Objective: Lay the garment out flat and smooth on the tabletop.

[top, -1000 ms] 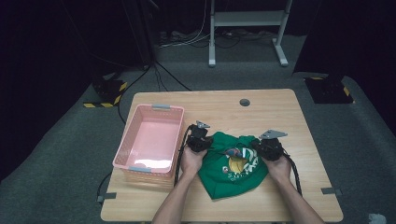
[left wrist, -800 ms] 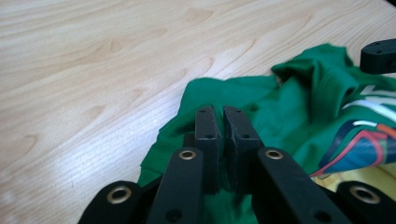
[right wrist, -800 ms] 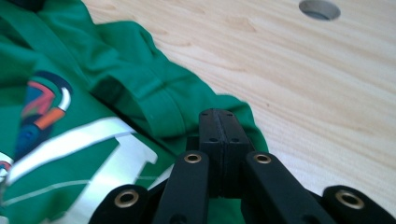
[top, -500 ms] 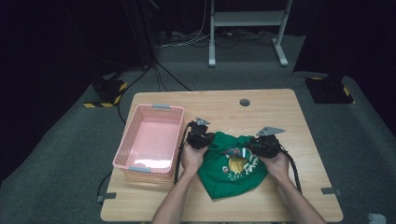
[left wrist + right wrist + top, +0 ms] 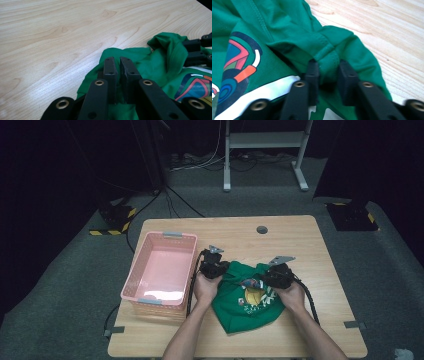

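A green T-shirt [image 5: 248,298] with a bright printed motif lies crumpled on the near half of the wooden table [image 5: 320,245], between the person's 2 hands and just right of a pink basket [image 5: 161,272]. Its far edge is bunched into folds, and its near end tapers to a point toward the table's front edge.

The left gripper [image 5: 215,266] sits at the shirt's far left corner, held by the left hand [image 5: 205,287]. In the left gripper view its 2 black jaws stand almost together with only a thin slit between them, pinching green cloth [image 5: 140,60] at the shirt's edge, so it is clamped on the T-shirt. Bare wood spreads away beyond the jaws, and the other gripper's black parts [image 5: 197,50] show at the right edge against a raised fold.

The right gripper [image 5: 272,276] rests on the shirt's far right side, held by the right hand [image 5: 291,295]. In the right gripper view a thick ribbed hem or collar fold [image 5: 327,62] sits between its 2 jaws; these have just been closing, and the pads press on the cloth from both sides, so it grips the T-shirt too. The printed motif, with orange, blue and white bands [image 5: 239,65], lies to the left of those jaws.

A black cable [image 5: 307,297] trails from the right gripper along the forearm. The pink basket stands at the table's left side, close beside the left hand. A small round grommet [image 5: 262,229] is set near the table's far edge, well apart from the shirt.
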The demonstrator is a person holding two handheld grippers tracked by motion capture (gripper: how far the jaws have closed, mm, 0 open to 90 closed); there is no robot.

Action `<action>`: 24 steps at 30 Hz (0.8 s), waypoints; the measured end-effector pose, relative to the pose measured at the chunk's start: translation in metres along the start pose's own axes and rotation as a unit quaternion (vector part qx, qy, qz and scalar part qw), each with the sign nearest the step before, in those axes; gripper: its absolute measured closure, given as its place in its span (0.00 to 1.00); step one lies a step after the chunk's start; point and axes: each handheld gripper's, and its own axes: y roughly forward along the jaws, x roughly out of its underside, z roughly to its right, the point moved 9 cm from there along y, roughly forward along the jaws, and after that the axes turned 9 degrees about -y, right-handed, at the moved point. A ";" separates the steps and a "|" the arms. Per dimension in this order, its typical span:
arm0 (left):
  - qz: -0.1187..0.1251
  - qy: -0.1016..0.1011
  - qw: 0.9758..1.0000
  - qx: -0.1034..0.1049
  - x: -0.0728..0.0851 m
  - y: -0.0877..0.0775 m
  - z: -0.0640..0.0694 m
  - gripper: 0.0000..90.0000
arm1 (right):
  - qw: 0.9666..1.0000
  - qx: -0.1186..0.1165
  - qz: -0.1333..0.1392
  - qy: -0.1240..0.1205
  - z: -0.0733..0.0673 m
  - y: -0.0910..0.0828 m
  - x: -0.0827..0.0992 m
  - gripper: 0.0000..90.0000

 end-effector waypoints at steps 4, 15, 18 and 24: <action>0.003 0.001 1.000 -0.004 -0.002 -0.001 -0.002 0.93 | 1.000 0.007 0.011 0.003 0.002 -0.005 -0.003 0.88; 0.022 0.022 0.998 -0.049 -0.016 0.008 -0.005 0.87 | 0.995 0.009 0.048 0.085 0.022 -0.017 -0.013 0.87; 0.003 0.024 0.997 -0.071 -0.016 0.020 -0.012 0.82 | 0.995 0.018 0.040 0.092 0.026 -0.009 -0.014 0.86; -0.006 0.003 0.996 -0.087 -0.017 0.034 -0.020 0.67 | 0.992 0.028 0.026 0.120 0.035 0.006 -0.008 0.76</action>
